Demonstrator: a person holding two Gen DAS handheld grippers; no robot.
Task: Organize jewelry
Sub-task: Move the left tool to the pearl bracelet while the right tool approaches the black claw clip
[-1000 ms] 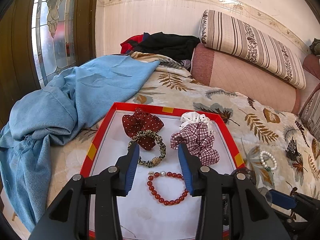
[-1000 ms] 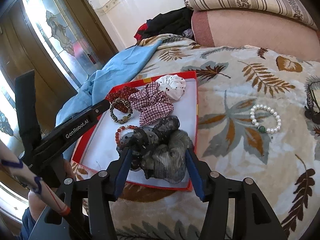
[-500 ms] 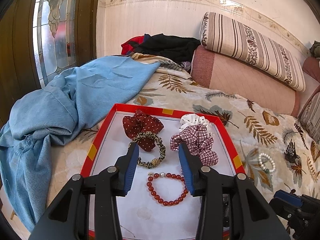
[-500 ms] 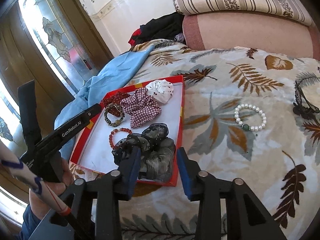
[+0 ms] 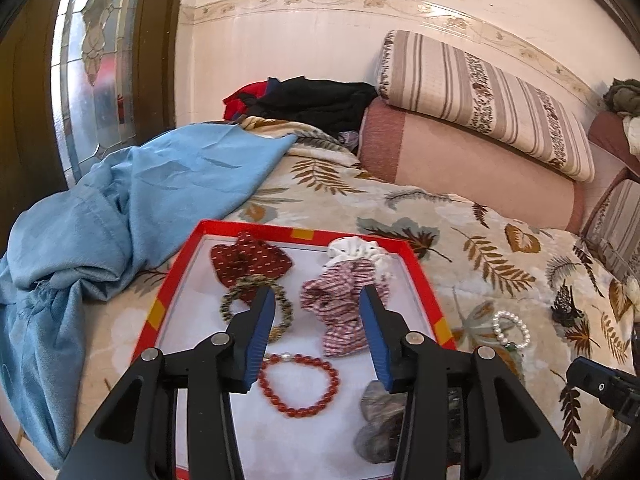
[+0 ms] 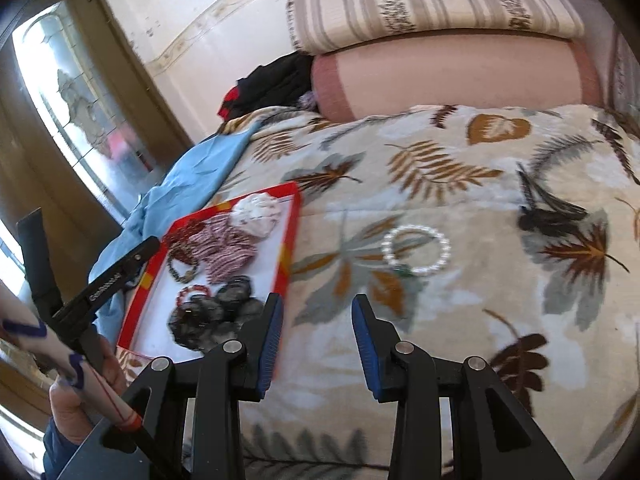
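Note:
A red-rimmed tray [image 5: 424, 276] [image 6: 294, 228] lies on the leaf-print bedspread. It holds a dark red scrunchie [image 5: 250, 258], a plaid scrunchie [image 5: 340, 300], a white scrunchie [image 5: 356, 249], a braided bracelet [image 5: 286, 308], a red bead bracelet [image 5: 298, 384] and a grey-black scrunchie [image 5: 380, 428] [image 6: 212, 312]. My left gripper [image 5: 318, 320] is open and empty above the tray. My right gripper [image 6: 316, 328] is open and empty over the bedspread, right of the tray. A pearl bracelet [image 6: 416, 250] [image 5: 512, 330] and a black hair clip [image 6: 548, 216] [image 5: 564, 308] lie on the bedspread.
A blue cloth [image 5: 132, 204] lies left of the tray. A pink bolster [image 5: 472, 164] and a striped pillow [image 5: 480, 100] stand at the back, with dark clothes [image 5: 316, 100] beside them. A glass door [image 5: 96, 64] is at the left.
My right gripper has left the grey-black scrunchie in the tray, drawn back and swung right toward the pearl bracelet. My left gripper has stayed open over the tray.

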